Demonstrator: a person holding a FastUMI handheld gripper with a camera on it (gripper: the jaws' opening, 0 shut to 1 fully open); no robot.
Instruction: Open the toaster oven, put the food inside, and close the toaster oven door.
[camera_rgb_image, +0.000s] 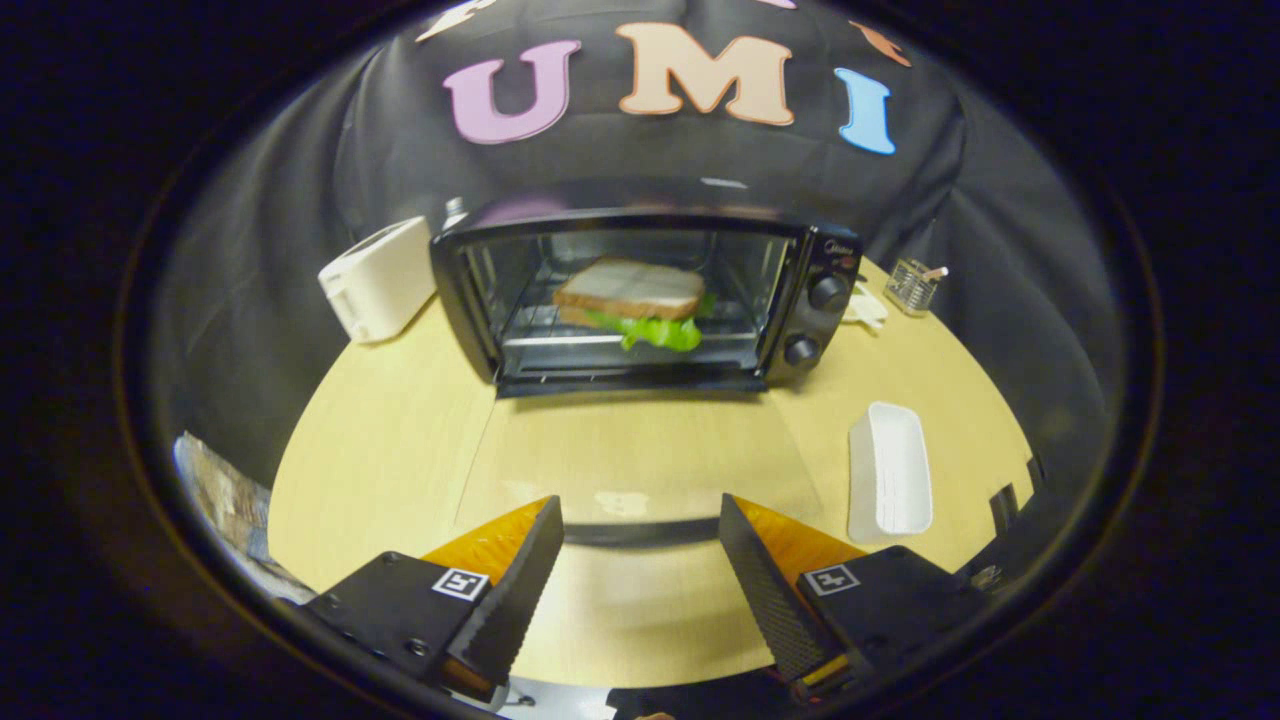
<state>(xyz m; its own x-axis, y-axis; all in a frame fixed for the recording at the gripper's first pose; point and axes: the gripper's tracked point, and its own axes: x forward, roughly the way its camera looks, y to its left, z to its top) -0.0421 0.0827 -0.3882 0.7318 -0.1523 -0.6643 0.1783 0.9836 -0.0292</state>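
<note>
Toaster oven (640, 300) — door down, well beyond the parted, empty fingers (520, 580).

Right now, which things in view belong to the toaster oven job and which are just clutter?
Job:
toaster oven, its glass door folded down open
sandwich on the rack inside
gripper, fingers apart, holding nothing, just short of the door handle

Lying about:
white toaster
white tray
wire basket

A small brand mark sits at the top of the toaster oven's control panel (838, 243), above its two knobs, too small to read. Each finger block of the gripper (640, 520) carries a square black-and-white coded marker, left (460, 583) and right (831, 579), not lettering.
</note>
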